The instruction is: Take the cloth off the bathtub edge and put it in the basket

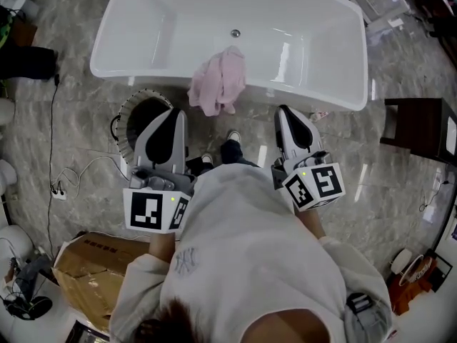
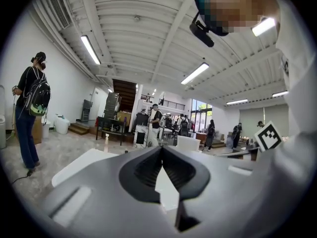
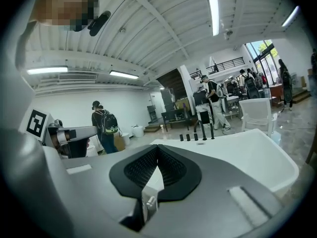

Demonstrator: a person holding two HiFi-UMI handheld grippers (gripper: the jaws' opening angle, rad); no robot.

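- Closest to the lens, the person's pale sweatshirt (image 1: 250,249) fills the lower middle of the head view.
- At far left, a cardboard box (image 1: 82,266) sits on the marbled floor (image 1: 371,166), with a thin cable (image 1: 52,134) trailing beyond it.
- Left gripper (image 1: 176,113), fingers pressed together on nothing, overlaps the dark round basket (image 1: 136,113) and hides its right part.
- Pink cloth (image 1: 218,83), crumpled into soft folds, drapes over the near rim of the white bathtub (image 1: 143,73), up and to the right of the basket.
- Its long axis runs across the rim, with the lower end hanging outside the tub toward the floor.
- Right gripper (image 1: 284,110), fingers likewise closed and empty, points at the tub rim right of the cloth.
- Dark brown stool (image 1: 418,131) stands at far right.
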